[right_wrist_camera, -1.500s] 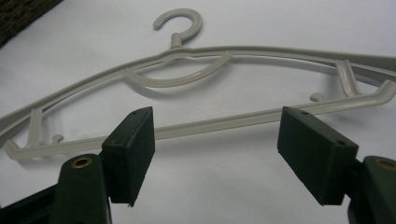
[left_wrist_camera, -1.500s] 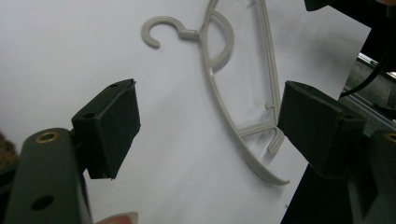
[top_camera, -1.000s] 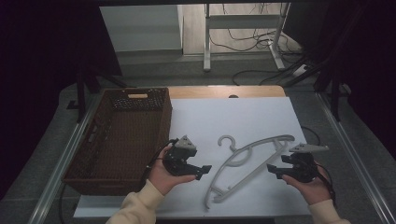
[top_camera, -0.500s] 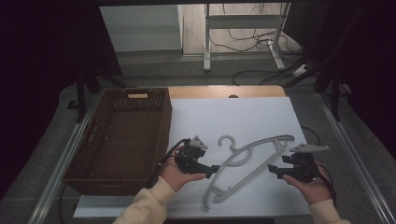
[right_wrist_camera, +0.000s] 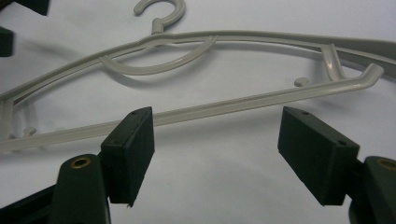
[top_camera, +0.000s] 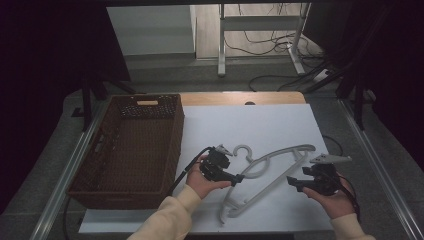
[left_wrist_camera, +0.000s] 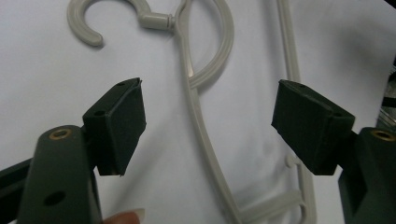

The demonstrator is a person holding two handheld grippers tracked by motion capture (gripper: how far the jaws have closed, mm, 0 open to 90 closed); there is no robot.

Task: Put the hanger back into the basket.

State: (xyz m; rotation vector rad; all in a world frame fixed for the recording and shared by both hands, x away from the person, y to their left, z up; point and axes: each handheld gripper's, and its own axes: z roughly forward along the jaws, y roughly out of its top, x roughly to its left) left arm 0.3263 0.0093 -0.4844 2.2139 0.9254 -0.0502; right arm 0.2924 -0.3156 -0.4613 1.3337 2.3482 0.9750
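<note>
A pale grey plastic hanger (top_camera: 270,172) lies flat on the white table top (top_camera: 250,125), hook toward the far side. My left gripper (top_camera: 239,178) is held just over the hanger's left shoulder, jaws wide apart. In the left gripper view the hanger's arm (left_wrist_camera: 205,140) runs up between the two pads and the hook (left_wrist_camera: 88,18) curls at top left; the left gripper (left_wrist_camera: 208,123) holds nothing. My right gripper (top_camera: 291,182) stands open beside the hanger's right end. In the right gripper view the hanger's bottom bar (right_wrist_camera: 224,107) lies just beyond the right gripper (right_wrist_camera: 217,149).
A brown wicker basket (top_camera: 132,145) stands on the left part of the table, touching the white top's left side. A wooden strip (top_camera: 240,98) borders the far edge. Metal rails run along both table sides. Cables and a stand (top_camera: 260,35) are on the floor beyond.
My left gripper has moved right, from beside the basket to over the hanger's left shoulder. The right gripper has barely moved. The hanger lies where it was.
</note>
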